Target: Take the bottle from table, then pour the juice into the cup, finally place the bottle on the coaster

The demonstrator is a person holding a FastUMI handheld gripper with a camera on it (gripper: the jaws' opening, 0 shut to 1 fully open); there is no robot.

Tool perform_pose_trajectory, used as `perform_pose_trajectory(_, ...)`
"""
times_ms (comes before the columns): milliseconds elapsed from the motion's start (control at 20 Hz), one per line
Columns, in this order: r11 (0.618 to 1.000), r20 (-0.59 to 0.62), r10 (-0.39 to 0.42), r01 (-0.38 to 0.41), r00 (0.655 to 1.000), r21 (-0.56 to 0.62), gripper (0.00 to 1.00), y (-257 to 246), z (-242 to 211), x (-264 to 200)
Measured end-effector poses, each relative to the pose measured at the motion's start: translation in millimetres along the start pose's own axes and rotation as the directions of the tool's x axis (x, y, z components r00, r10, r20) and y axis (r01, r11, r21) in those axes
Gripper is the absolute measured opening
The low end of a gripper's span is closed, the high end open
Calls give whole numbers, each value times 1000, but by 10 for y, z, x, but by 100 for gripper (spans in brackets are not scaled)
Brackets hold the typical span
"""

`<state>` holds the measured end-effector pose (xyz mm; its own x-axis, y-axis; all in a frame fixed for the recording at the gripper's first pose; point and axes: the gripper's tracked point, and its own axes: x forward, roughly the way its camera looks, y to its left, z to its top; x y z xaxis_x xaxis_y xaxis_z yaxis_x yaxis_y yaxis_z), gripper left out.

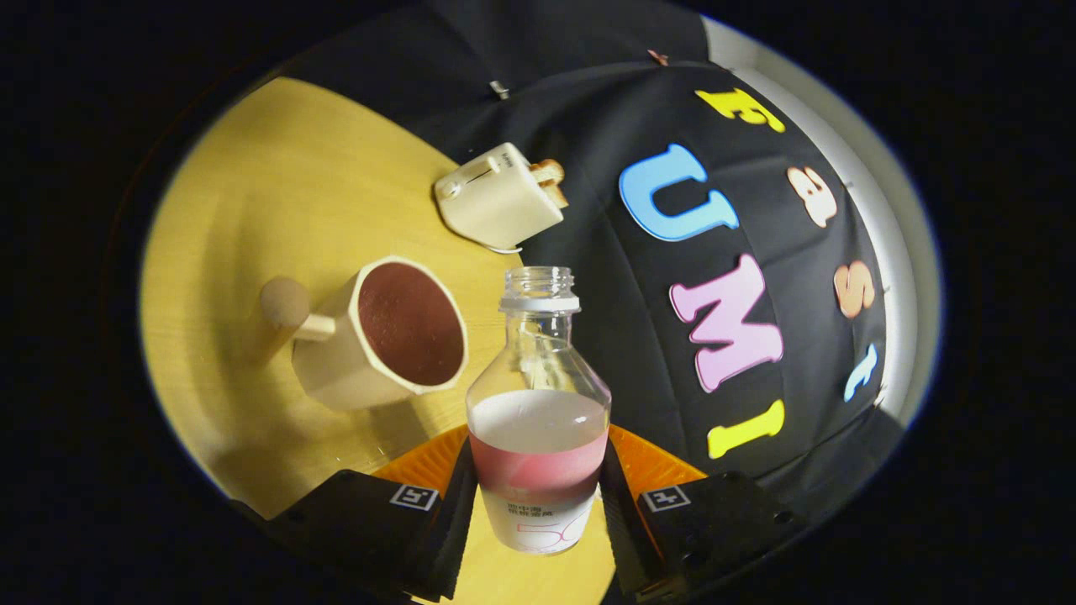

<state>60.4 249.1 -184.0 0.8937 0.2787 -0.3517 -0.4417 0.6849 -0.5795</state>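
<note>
1. The lower part of the bottle (538, 420) is cut off between the two black fingers (448, 512), so its base and how it sits against the pads are hard to make out.
2. The orange coaster (651, 462) shows as two slices, one on each side of the bottle, just beyond the fingers; its middle is hidden behind the bottle.
3. The label on the bottle's lower body is too small and curved to make out.
4. The gripper (538, 525) is closed to the bottle's width, with one finger pressed against each side of the lower body. It has hold of the bottle.
5. The bottle stands between the fingers, clear glass or plastic, its cap off and the open neck pointing away from the fingers. Pinkish-red juice fills only the lower part of it.
6. The cup (382, 336) stands on the yellow table (277, 185) beyond the fingers, on the far side of the coaster, near the bottle's shoulder but apart from it. It is cream with a round-knobbed handle, and dark reddish liquid is inside.
7. A cream toaster (498, 200) sits further off, at the table's edge by the black wall, with toast (551, 181) poking from its slots.
</note>
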Motion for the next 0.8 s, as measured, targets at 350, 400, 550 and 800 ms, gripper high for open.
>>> perform_pose_trajectory(350, 897, 82, -66, 24, 994, 441, 72, -475, 165, 30)
perform_pose_trajectory(400, 881, 89, -74, 24, 993, 472, 72, -542, 177, 52)
perform_pose_trajectory(550, 856, 105, -102, 33, 989, 515, 72, -779, 195, 146)
perform_pose_trajectory(800, 802, 153, -180, 55, 972, 595, 72, -1154, 251, 340)
